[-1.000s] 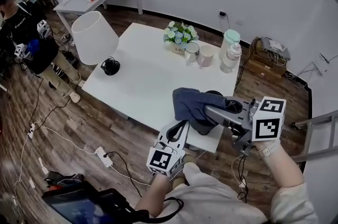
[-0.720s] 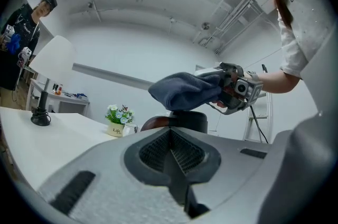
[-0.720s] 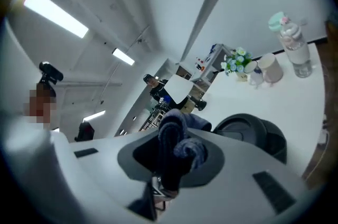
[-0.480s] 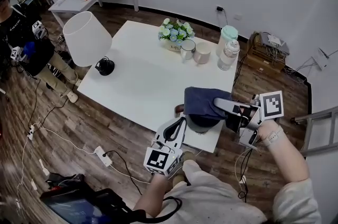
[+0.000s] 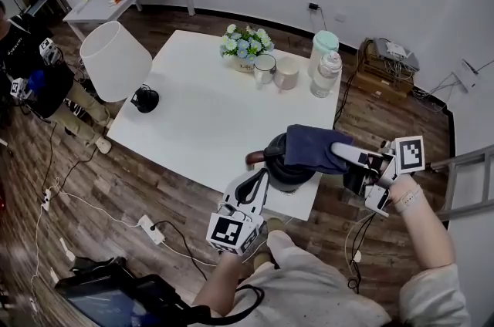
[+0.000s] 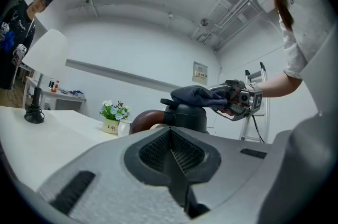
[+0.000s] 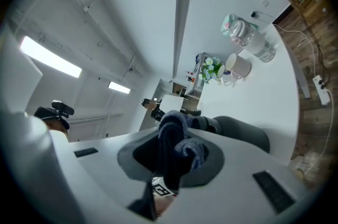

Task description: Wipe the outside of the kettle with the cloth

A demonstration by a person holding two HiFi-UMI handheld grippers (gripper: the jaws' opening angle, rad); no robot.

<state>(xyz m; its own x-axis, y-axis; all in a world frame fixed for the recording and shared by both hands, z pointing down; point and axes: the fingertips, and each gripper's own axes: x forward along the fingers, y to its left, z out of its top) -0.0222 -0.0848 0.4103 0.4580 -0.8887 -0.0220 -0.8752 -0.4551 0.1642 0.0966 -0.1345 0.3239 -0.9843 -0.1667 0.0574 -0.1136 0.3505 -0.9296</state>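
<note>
Sitting at the near edge of the white table [image 5: 201, 109], the dark kettle [image 5: 287, 170] has its reddish-brown handle [image 5: 255, 158] pointing left in the head view. A dark blue cloth [image 5: 311, 147] is draped over the kettle's top and upper right side. The right gripper [image 5: 338, 153] comes in from the right with its jaws clamped on a bunched fold of that cloth; its own view shows the fabric squeezed between them, with the kettle's rounded body just beyond. The left gripper [image 5: 258, 183] hovers just in front of the kettle on the near side, apart from it, jaws pressed together with nothing between them. Each gripper carries a cube of black-and-white square markers.

Across the table, at its far edge, stands a small pot of flowers [image 5: 245, 45]; the left gripper view shows the word "Life" printed on the pot. Beside it are a glass cup [image 5: 265, 69] and a pale mug [image 5: 287, 73], then a jar with a mint-green lid [image 5: 324, 48] and a clear bottle [image 5: 324, 75]. A lamp with a white shade [image 5: 116, 59] stands at the table's left corner.
</note>
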